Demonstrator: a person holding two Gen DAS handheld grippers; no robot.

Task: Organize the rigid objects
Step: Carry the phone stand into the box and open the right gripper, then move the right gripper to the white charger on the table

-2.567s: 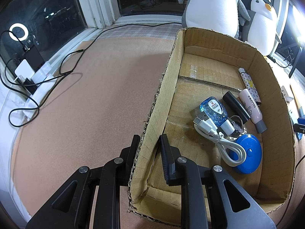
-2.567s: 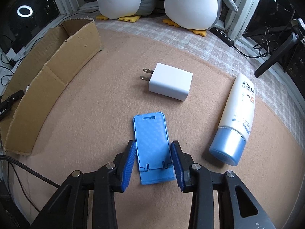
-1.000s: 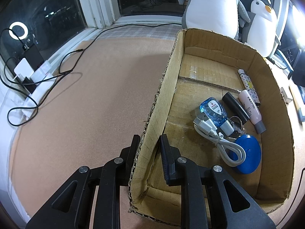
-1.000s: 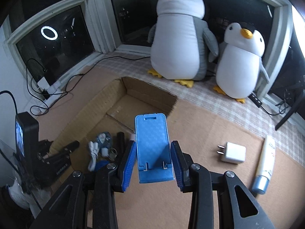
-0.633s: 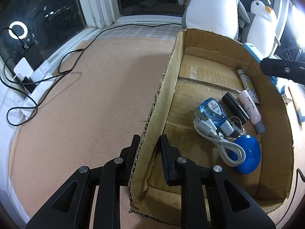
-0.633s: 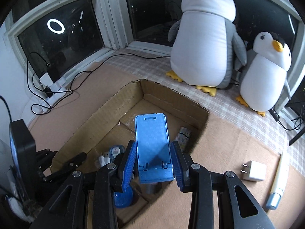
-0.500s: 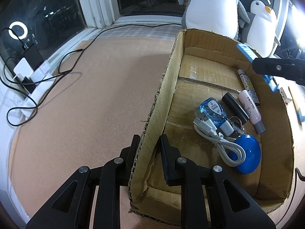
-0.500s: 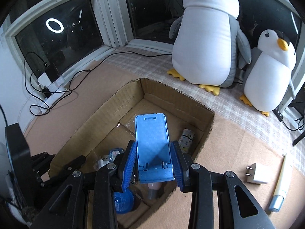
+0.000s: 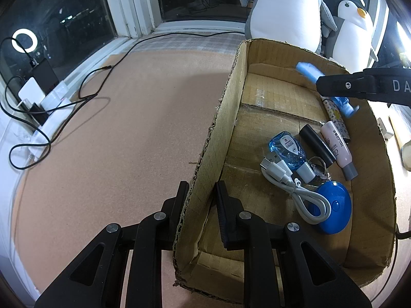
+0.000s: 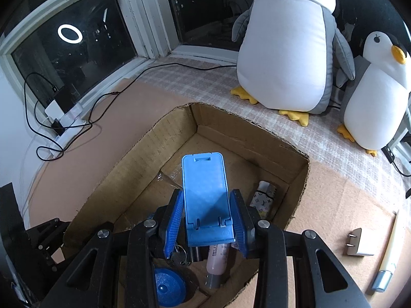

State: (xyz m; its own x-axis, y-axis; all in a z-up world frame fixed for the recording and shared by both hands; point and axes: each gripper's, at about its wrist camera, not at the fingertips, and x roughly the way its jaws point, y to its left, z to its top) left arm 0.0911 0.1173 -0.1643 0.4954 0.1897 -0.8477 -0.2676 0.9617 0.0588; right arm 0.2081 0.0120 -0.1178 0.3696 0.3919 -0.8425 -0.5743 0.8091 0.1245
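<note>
My right gripper (image 10: 206,215) is shut on a blue phone stand (image 10: 205,192) and holds it above the open cardboard box (image 10: 143,154). From the left wrist view the stand (image 9: 308,73) hangs over the box's far right part. My left gripper (image 9: 199,192) is shut on the box's left wall (image 9: 205,159), one finger inside and one outside. In the box lie a blue round case (image 9: 334,210), a white USB cable (image 9: 295,187), a blue bottle (image 9: 287,148), a black tube (image 9: 317,143), a pink tube (image 9: 336,146) and a patterned tube (image 10: 263,200).
A white charger (image 10: 358,242) and a white-and-blue sunscreen tube (image 10: 386,267) lie on the brown mat right of the box. Two plush penguins (image 10: 287,51) stand behind it. A power strip with cables (image 9: 38,107) lies at the far left by the window.
My right gripper has lifted the blue phone stand off the mat and carried it left over the box, now lower and further in. My left gripper has stayed clamped on the box wall.
</note>
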